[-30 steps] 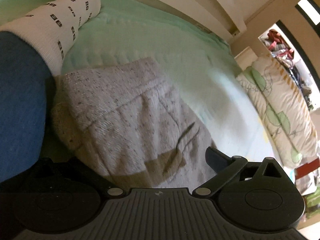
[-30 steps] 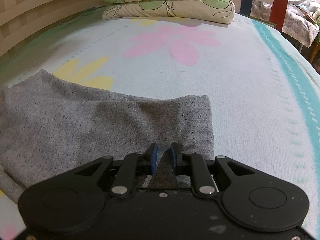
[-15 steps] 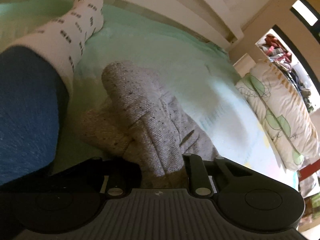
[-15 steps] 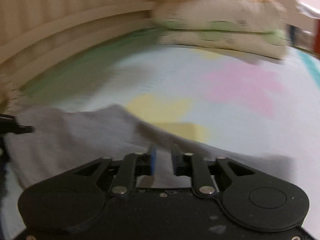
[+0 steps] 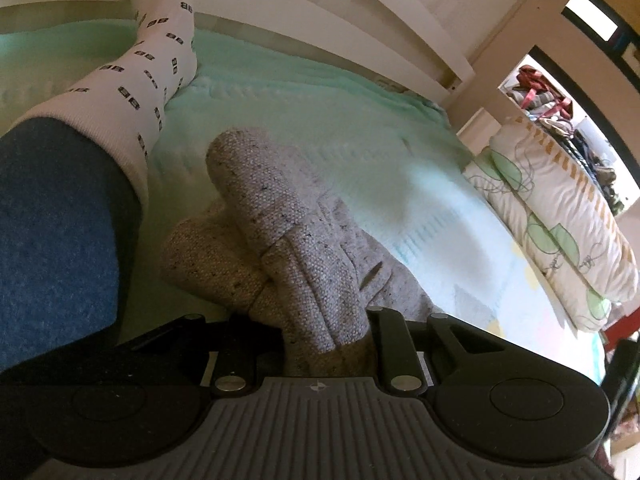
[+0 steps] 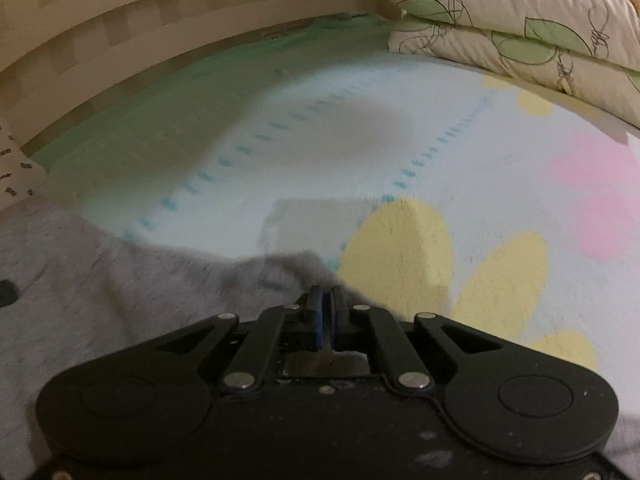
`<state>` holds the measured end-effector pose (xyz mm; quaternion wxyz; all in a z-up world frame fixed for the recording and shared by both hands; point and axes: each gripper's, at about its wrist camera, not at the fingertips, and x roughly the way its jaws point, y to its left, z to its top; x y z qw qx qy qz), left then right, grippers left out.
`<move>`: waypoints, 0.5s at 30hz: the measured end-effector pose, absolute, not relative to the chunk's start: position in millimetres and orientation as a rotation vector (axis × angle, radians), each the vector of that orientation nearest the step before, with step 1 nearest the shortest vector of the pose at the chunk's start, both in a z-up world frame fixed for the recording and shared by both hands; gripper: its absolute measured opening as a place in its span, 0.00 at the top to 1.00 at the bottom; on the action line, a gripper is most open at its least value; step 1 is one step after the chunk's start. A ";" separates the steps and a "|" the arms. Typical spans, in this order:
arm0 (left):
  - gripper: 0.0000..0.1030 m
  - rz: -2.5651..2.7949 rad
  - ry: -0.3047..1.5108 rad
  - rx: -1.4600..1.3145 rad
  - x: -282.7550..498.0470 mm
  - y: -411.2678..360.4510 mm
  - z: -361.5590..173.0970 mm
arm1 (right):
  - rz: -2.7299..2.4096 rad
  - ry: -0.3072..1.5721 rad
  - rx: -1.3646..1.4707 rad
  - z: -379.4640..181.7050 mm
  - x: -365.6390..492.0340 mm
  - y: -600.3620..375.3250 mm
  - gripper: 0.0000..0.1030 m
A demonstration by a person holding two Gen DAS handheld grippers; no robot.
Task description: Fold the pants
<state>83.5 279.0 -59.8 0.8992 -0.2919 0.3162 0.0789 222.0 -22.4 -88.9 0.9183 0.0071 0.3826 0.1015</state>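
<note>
I have the left gripper [image 5: 326, 344] pinching a bunched fold of the grey pants [image 5: 288, 248], anchoring that end. My right gripper [image 6: 325, 312] has its jaws pressed together on the other hem (thin cloth), carrying it across. Ahead of both jaws, the bed [image 6: 360, 140] lies open; 2 pillows [image 6: 520, 32] sit well apart.

- One pair of grey pants [image 5: 304, 248]
- Two grippers — left gripper [image 5: 326, 332], right gripper [image 6: 325, 312]
- Two stacked leaf-print pillows [image 6: 520, 12]
- One bed [image 6: 320, 152]
- One patterned white sock [image 5: 148, 68] — on a person's leg
</note>
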 end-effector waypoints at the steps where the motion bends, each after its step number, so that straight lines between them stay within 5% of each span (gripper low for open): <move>1: 0.79 0.165 0.653 -0.606 83.1 278.6 -59.6 | 0.206 0.795 0.007 -87.6 228.3 -21.3 0.99; 15: 0.79 0.140 0.592 -0.516 75.2 263.1 -42.9 | 0.324 0.831 0.074 -71.5 133.4 -20.8 0.93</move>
